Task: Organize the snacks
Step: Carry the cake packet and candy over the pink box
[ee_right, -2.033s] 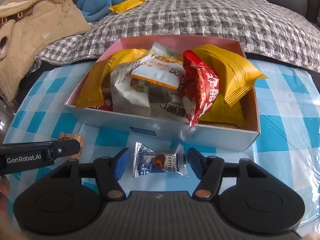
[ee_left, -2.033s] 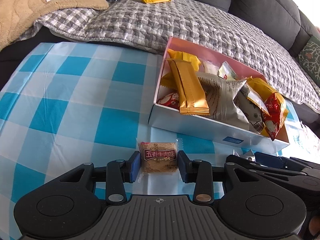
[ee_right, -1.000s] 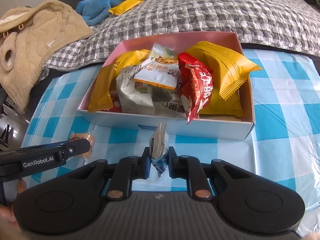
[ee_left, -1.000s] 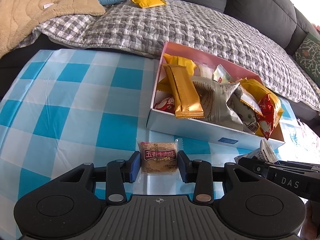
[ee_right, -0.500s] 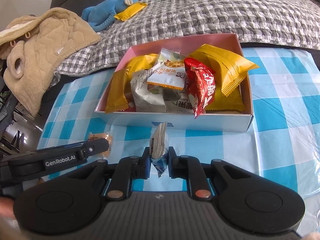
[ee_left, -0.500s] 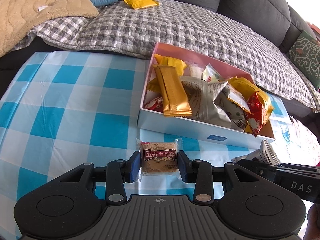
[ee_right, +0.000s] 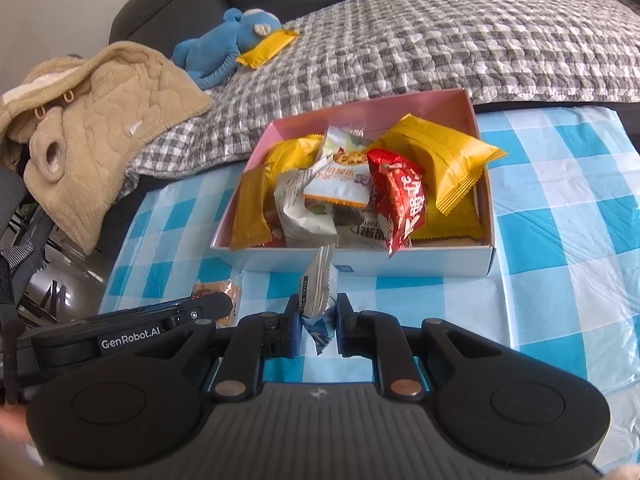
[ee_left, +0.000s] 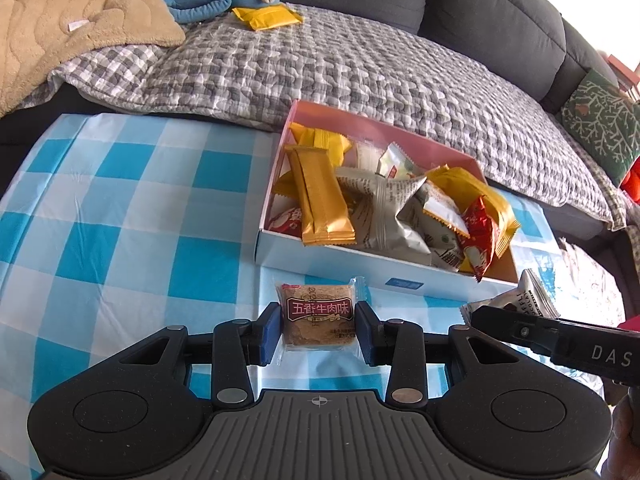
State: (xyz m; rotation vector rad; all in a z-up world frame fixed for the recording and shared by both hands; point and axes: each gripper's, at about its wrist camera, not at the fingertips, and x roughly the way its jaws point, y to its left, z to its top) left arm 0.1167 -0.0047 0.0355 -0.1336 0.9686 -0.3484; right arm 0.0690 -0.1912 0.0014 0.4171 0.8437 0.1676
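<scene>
My left gripper (ee_left: 319,334) is shut on a square brown biscuit packet (ee_left: 319,318) with a dark red label, held just in front of the snack box. The box (ee_left: 328,258), pink inside with white walls, is piled with yellow, grey and red snack bags. My right gripper (ee_right: 318,326) is shut on a small white and blue truffle chocolate wrapper (ee_right: 320,280), pinched edge-on and standing upright before the box (ee_right: 400,262). The wrapper (ee_left: 520,300) also shows at the right of the left wrist view, and the biscuit packet (ee_right: 218,292) at the left of the right wrist view.
The blue and white checked tablecloth (ee_left: 120,208) covers the table. Behind it a grey checked quilt (ee_left: 340,72) lies on a dark sofa, with a beige blanket (ee_right: 92,120), a blue plush toy (ee_right: 228,48) and a yellow packet (ee_left: 266,16) on it.
Both grippers have lifted a little with their snacks still pinched, so the box sits lower and farther off in each view. The right view has swung slightly to the left.
</scene>
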